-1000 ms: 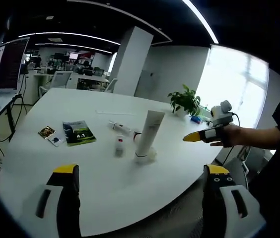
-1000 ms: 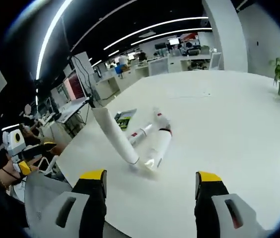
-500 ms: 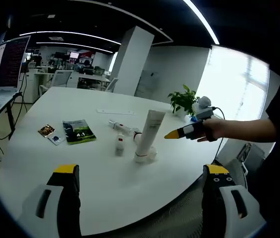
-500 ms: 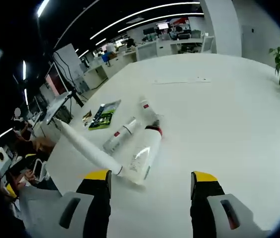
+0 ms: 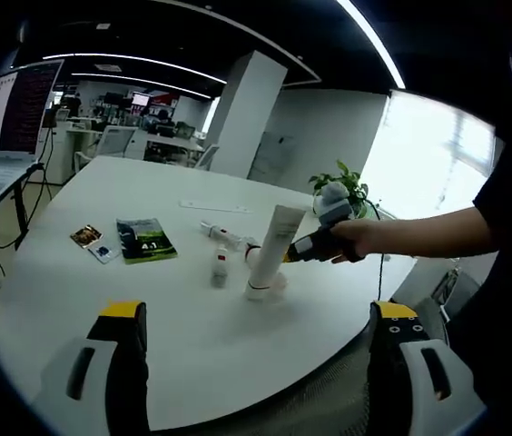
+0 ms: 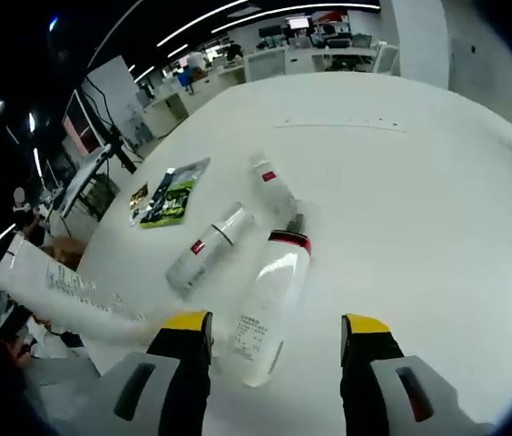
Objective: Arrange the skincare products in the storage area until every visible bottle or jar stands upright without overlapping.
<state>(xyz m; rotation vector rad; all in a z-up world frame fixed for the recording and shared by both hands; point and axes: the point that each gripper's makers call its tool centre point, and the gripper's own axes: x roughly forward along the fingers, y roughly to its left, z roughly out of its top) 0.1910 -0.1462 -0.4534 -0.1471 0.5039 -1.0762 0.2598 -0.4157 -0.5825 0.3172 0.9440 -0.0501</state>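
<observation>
A tall white tube (image 5: 274, 247) stands upright on its cap on the white table (image 5: 147, 309). At its base, a large white bottle with a red band (image 6: 270, 304) lies on its side. Two smaller bottles also lie flat, one clear with a red label (image 6: 206, 250) (image 5: 219, 266) and one farther back (image 6: 272, 186) (image 5: 222, 234). My right gripper (image 6: 276, 322) is open, and the large bottle's lower end sits between its jaws. Held by a hand, it reaches in beside the tube (image 6: 65, 291) in the left gripper view (image 5: 294, 252). My left gripper (image 5: 256, 313) hangs open and empty near the table's front edge.
A green booklet (image 5: 144, 241) (image 6: 172, 191) and small cards (image 5: 93, 245) lie to the left of the bottles. A thin white strip (image 6: 347, 123) lies farther back. A potted plant (image 5: 342, 182) stands at the far edge. Desks and chairs fill the room behind.
The right gripper has moved in toward the tube and low over the large lying bottle, which now sits between its jaws. The left gripper has barely shifted.
</observation>
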